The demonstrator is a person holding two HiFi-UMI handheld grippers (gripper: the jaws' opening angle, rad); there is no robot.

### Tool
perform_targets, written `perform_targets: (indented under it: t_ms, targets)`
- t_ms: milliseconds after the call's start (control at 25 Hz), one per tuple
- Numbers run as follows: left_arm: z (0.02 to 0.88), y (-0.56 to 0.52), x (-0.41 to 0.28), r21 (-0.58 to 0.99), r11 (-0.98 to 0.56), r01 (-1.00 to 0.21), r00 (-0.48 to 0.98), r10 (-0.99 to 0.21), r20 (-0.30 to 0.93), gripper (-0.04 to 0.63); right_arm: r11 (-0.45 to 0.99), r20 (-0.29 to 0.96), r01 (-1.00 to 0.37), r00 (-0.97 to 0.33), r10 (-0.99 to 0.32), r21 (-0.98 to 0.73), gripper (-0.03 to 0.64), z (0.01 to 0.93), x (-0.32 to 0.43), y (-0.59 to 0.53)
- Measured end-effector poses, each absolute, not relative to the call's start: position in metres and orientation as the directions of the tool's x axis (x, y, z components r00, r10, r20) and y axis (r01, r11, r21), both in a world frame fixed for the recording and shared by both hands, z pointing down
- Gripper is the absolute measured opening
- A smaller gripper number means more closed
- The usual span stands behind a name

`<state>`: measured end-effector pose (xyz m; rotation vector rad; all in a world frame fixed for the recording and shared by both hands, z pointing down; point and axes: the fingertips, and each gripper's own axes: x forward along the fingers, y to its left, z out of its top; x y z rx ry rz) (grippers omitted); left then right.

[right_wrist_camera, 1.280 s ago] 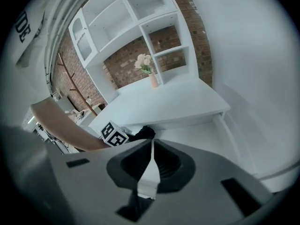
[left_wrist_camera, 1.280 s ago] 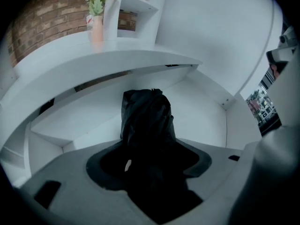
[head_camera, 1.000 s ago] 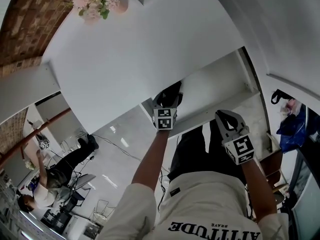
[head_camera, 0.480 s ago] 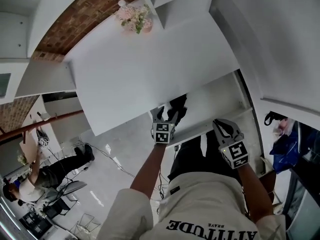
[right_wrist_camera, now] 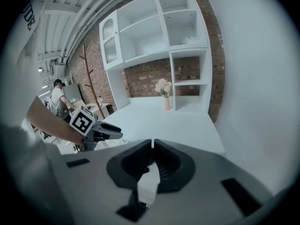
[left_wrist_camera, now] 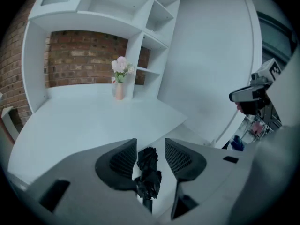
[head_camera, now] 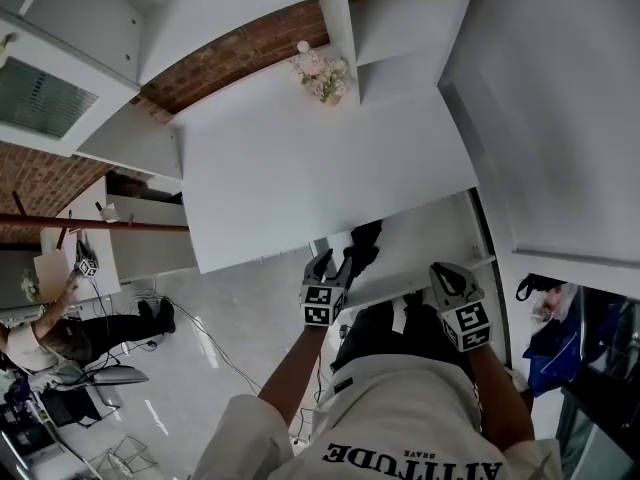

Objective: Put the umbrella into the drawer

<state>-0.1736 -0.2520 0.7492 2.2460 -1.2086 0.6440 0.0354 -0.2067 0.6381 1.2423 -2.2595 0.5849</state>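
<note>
Left gripper point(left_wrist_camera: 150, 145) has its jaws spread, and they have just been closing; the black folded umbrella point(left_wrist_camera: 148, 170) shows between them at the lower middle of the left gripper view. A strip of white is plain between the umbrella and the right-hand pad, so nothing is clamped; whether it meets the left-hand pad cannot be told. In the head view the umbrella lies on the white floor of the open drawer point(head_camera: 440, 230), just right of centre, straight ahead of that gripper's tips and aslant towards the upper right. Right gripper point(right_wrist_camera: 153, 143) has its jaw tips pressed together with nothing between them, and in the head view it sits at the lower right, over the drawer's near edge. Above the drawer spreads the white desk top point(head_camera: 320, 158), with a vase of pale flowers point(head_camera: 325, 71) at its far side, against a brick wall point(head_camera: 240, 53) below white shelves. Another person point(head_camera: 60, 333) is at the lower left of the head view
</note>
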Motion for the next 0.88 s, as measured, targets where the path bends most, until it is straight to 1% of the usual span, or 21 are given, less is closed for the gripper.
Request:
perform_targets:
  t_ms: [120, 360, 480, 600, 760, 880]
  targets:
    - [0.721, -0.248, -0.185, 0.212, -0.439, -0.873, 0.475, -0.668, 0.573, 0.171, 0.503, 0.592, -0.857, -0.466, -0.657, -0.116, 0.035, 0.629, 0.037, -0.208]
    - [0.672, -0.24, -0.201, 0.2, -0.349, -0.915, 0.402, -0.769, 0.496, 0.14, 0.543, 0.544, -0.828, -0.522, -0.657, -0.14, 0.037, 0.608, 0.045, -0.218]
    - [0.653, -0.229, -0.207, 0.182, -0.283, -0.942, 0.336, -0.811, 0.478, 0.091, 0.573, 0.527, -0.805, -0.557, -0.643, -0.152, 0.035, 0.598, 0.049, -0.216]
    - [0.636, -0.21, -0.209, 0.157, -0.236, -0.959, 0.282, -0.842, 0.46, 0.06, 0.61, 0.509, -0.774, -0.599, -0.619, -0.168, 0.037, 0.589, 0.051, -0.205]
    - [0.603, -0.188, -0.2, 0.14, -0.207, -0.968, 0.248, -0.874, 0.419, 0.04, 0.653, 0.475, -0.74, -0.639, -0.605, -0.163, 0.035, 0.574, 0.06, -0.197]
    - [0.581, -0.171, -0.202, 0.108, -0.164, -0.98, 0.194, -0.903, 0.385, 0.03, 0.684, 0.446, -0.712, -0.67, -0.594, -0.158, 0.037, 0.564, 0.065, -0.192]
